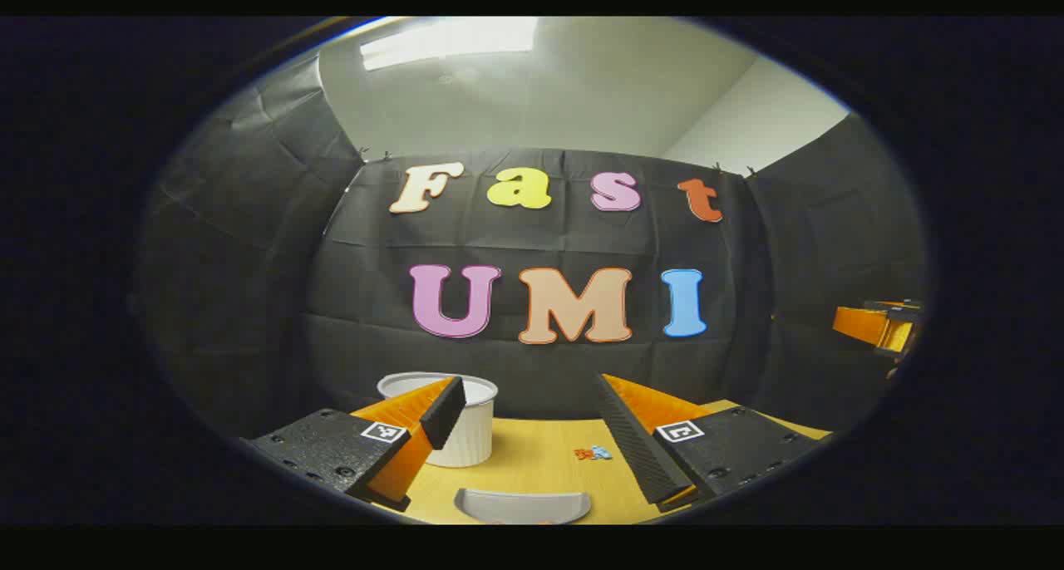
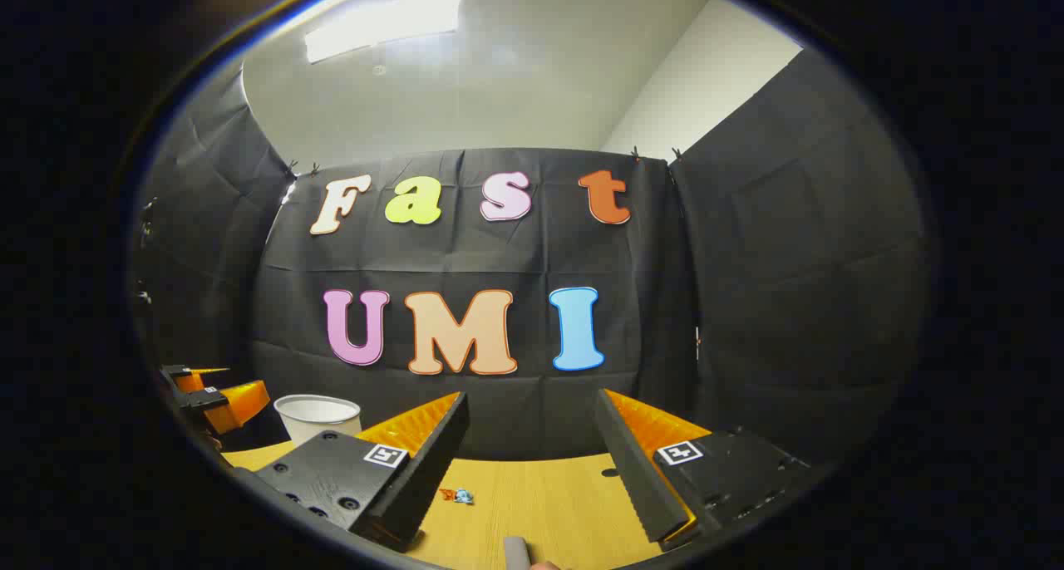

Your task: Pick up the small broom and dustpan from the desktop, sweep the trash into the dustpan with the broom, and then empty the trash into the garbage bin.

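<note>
left gripper view: bin [image 1: 465,425] beside trash [image 1: 593,453]

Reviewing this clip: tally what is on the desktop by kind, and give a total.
White ribbed bin: 1
Grey dustpan, partly cut off at the view's lower edge: 1
Grey handle end, probably the broom: 1
Small cluster of orange and blue trash: 1
Total: 4

Smooth wood-grain desktop [image 1: 532,458], ribbed white bin [image 1: 465,429]

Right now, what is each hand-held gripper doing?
Left hand-held gripper: open, holding nothing.
Right hand-held gripper: open, holding nothing.
</note>
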`<state>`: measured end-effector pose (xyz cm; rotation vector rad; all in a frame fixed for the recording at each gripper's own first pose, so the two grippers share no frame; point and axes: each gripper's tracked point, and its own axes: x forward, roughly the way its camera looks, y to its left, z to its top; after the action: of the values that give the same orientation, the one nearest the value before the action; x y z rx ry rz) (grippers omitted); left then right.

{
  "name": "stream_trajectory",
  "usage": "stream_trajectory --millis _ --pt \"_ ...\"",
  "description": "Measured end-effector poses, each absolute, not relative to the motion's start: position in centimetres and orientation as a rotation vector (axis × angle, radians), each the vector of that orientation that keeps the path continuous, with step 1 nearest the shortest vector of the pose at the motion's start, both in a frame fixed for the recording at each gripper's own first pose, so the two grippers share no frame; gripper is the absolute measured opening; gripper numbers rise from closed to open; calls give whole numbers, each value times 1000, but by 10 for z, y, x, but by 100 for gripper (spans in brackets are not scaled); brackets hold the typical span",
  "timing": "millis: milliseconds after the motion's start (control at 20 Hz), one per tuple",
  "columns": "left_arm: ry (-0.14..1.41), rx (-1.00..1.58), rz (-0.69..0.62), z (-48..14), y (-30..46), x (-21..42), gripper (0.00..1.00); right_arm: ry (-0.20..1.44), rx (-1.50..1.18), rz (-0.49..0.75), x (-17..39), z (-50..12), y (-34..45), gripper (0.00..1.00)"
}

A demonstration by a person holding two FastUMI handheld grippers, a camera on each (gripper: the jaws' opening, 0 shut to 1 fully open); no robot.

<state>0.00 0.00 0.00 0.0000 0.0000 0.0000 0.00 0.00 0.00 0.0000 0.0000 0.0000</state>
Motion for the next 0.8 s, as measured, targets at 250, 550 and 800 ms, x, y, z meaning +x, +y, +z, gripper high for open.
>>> stream_trajectory --millis 250,550,800 --pt "-20 20 -22 8 -16 -2 93 15 28 27 -6 5 -3 93" --pt "-30 2 -50 17 -32 -3 93 -21 -43 -51 -8 20 -28 93" --pt "-33 4 -59 21 -40 -1 92 -48 -47 -36 -17 27 -22 92"
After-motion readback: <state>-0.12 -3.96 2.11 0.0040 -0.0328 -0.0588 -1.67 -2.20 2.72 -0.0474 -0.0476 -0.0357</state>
